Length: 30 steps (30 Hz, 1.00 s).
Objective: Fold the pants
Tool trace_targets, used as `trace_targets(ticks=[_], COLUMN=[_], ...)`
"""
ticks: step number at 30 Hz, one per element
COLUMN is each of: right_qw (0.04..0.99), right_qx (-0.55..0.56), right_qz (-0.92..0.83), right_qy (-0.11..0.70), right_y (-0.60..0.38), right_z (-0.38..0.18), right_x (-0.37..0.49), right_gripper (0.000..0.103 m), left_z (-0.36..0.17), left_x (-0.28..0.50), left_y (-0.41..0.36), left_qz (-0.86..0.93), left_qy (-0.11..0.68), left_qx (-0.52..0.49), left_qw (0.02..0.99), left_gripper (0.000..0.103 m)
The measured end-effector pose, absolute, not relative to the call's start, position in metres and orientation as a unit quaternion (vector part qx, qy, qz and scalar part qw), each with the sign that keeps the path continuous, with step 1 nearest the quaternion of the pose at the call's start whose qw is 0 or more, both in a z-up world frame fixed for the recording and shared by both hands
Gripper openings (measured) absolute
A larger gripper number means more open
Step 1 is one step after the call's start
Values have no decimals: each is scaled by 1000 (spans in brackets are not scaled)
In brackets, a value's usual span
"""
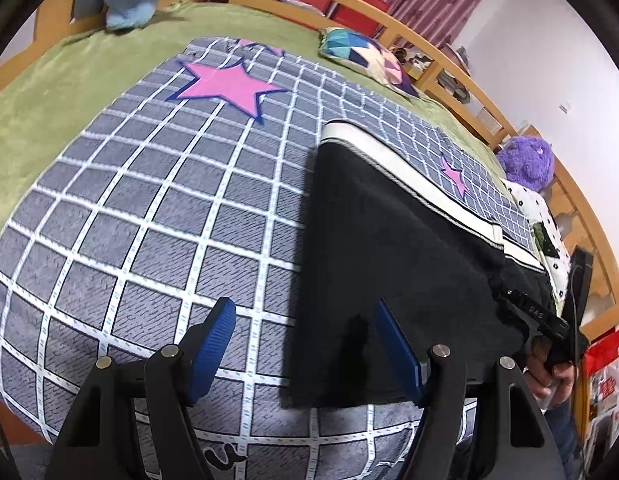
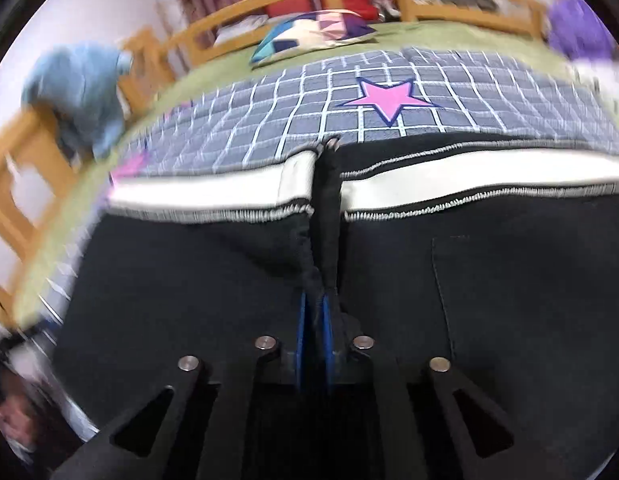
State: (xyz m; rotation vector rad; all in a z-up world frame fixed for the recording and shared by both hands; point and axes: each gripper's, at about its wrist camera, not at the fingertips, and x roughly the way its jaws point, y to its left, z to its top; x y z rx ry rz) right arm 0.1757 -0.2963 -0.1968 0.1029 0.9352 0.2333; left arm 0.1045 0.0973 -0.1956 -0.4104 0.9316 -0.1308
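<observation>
Black pants (image 1: 393, 236) with a cream side stripe lie on a grey checked quilt (image 1: 149, 208) with pink stars. My left gripper (image 1: 305, 320) is open above the quilt, its right pad over the pants' near left edge, holding nothing. My right gripper (image 2: 315, 304) is shut on a pinched ridge of the black pants (image 2: 509, 280), which spread to both sides of it; the cream stripe (image 2: 469, 184) runs across beyond. The right gripper's body (image 1: 549, 320) and the hand holding it show in the left wrist view at the pants' far right.
A green bedsheet (image 1: 41, 96) lies under the quilt, with a wooden bed rail (image 1: 461, 76) around it. A patterned pillow (image 1: 365, 56), a purple plush toy (image 1: 527, 162) and a blue plush (image 1: 125, 4) sit near the edges. A red box (image 1: 605, 376) stands at the right.
</observation>
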Motion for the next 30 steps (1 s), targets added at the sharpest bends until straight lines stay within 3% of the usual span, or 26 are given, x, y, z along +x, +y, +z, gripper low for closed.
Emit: trace_targets(ticks=[4, 6, 11, 17, 19, 20, 21, 25, 30], right_qw=[898, 902, 895, 900, 903, 909, 917, 932, 903], right_qx=[95, 86, 22, 37, 59, 60, 59, 67, 166], right_qz=[117, 148, 154, 154, 159, 145, 123, 11, -117], right_qy=[414, 396, 418, 406, 396, 387, 374, 356, 379], right_y=[-308, -301, -277, -288, -304, -314, -331, -404, -513], right_z=[-165, -154, -191, -185, -171, -165, -157, -147, -181], right_x=[142, 118, 85, 65, 62, 58, 55, 50, 47], right_gripper=[14, 20, 26, 25, 35, 50, 56, 61, 61], left_z=[-179, -184, -224, -200, -191, -188, -185, -183, -190], left_x=[100, 102, 104, 101, 103, 105, 108, 124, 146], left_y=[75, 65, 44, 53, 57, 58, 59, 68, 66], left_qz=[-78, -73, -48, -55, -45, -34, -26, -6, -22], left_qy=[427, 438, 486, 477, 464, 459, 456, 448, 458], left_qx=[-146, -136, -119, -130, -129, -126, -125, -145, -159], left_qw=[889, 885, 865, 868, 875, 879, 881, 882, 874], left_gripper=[70, 70, 71, 71, 71, 70, 70, 70, 70])
